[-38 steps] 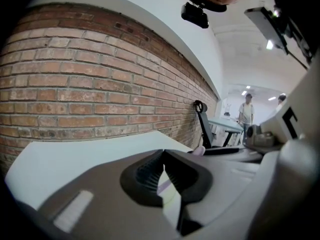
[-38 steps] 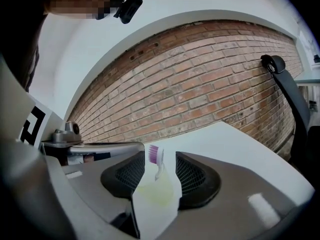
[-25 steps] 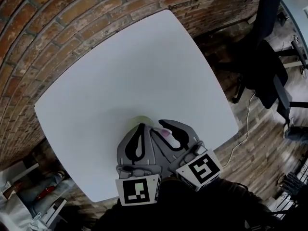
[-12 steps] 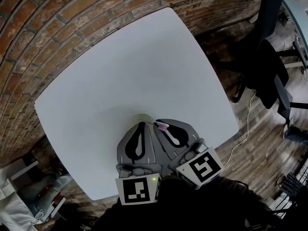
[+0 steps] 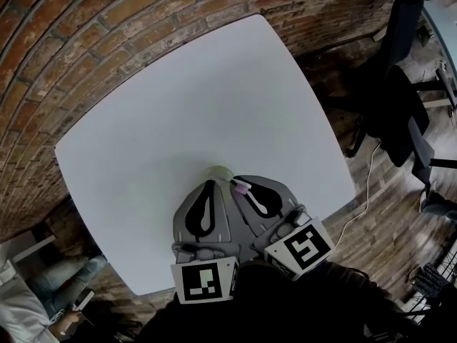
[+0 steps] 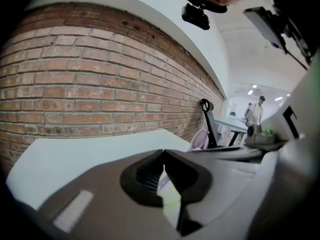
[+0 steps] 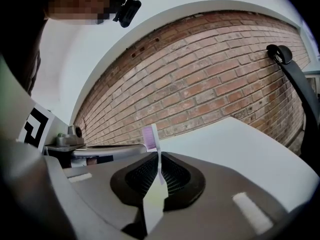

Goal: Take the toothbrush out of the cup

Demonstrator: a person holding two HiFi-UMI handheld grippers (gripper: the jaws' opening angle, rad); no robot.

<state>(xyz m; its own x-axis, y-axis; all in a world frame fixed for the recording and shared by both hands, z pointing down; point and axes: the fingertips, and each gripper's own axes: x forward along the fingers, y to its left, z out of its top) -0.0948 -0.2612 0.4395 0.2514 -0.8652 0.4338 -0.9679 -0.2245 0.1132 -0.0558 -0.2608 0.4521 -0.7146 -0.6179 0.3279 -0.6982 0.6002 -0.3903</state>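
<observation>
A pale green cup (image 5: pixel 218 171) stands on the white table (image 5: pixel 200 98), mostly hidden under both grippers. My left gripper (image 5: pixel 211 186) sits at the cup's near side. In the left gripper view its jaws (image 6: pixel 163 154) meet at the tips, with the green cup wall (image 6: pixel 171 199) between them. My right gripper (image 5: pixel 243 189) is just right of it and is shut on the thin white handle of a toothbrush (image 7: pixel 150 136). The purple bristle head sticks up above the right gripper's (image 7: pixel 160 156) pads. That head also shows as a pink spot, the toothbrush (image 5: pixel 241 185).
A brick wall (image 5: pixel 86 20) runs behind the table's far and left edges. A black office chair (image 5: pixel 400 113) and a white cable (image 5: pixel 364 191) are on the wooden floor to the right. A person's legs (image 5: pixel 57 291) show at lower left.
The right gripper's jaws have come together on the toothbrush handle; a second ago they stood wider around it. Both grippers stay in place by the cup.
</observation>
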